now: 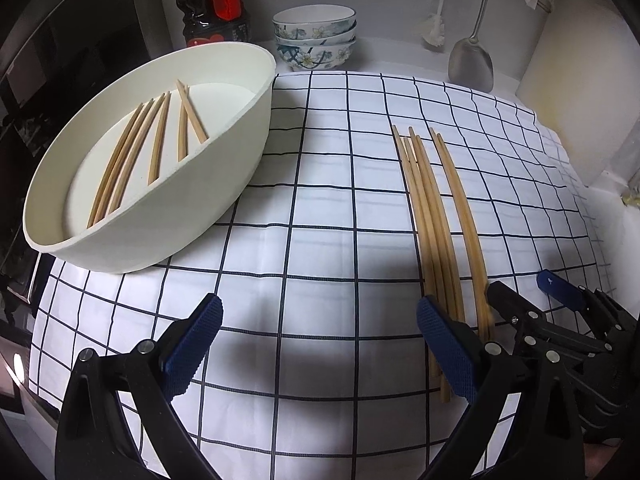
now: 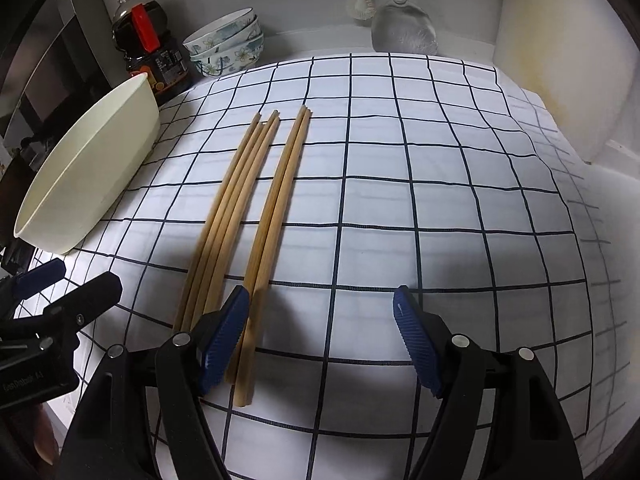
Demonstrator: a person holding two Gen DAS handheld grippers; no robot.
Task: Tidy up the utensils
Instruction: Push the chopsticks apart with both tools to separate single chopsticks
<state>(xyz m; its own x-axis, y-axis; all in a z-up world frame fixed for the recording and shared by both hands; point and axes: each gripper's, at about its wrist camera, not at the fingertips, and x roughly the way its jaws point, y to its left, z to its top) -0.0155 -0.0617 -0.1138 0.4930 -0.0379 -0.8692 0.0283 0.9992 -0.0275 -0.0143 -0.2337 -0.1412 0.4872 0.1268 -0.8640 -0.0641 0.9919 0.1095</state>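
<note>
Chopsticks are what this job turns on, and they sit in two places. Furthest left, the white oval tub (image 1: 208, 184) stands on the checked cloth (image 1: 320, 200) and holds about seven chopsticks (image 1: 160, 144) flat on its floor, roughly side by side with one pair crossed at the tips; nothing else shows inside. Behind it stand a dark sauce bottle (image 1: 216, 4) and three stacked flowered bowls (image 1: 314, 36), apparently empty. Moving right, the left tool (image 1: 320, 344) hangs over bare cloth with its jaws wide apart and nothing between them. Next comes the loose bundle of chopsticks (image 2: 256, 208) on the tabletop, a group of four with a pair just beside it, near ends pointing toward the tools. The right tool (image 2: 320, 332) has its jaws spread wide and grips nothing; its left pad (image 2: 224, 340) is just beside the pair's near ends. These sticks look light, stiff and smooth, liable to roll or fan out, so a pinch across a pair near the thick end seems safest. Far right, a metal spatula (image 2: 404, 32) hangs on the wall.
</note>
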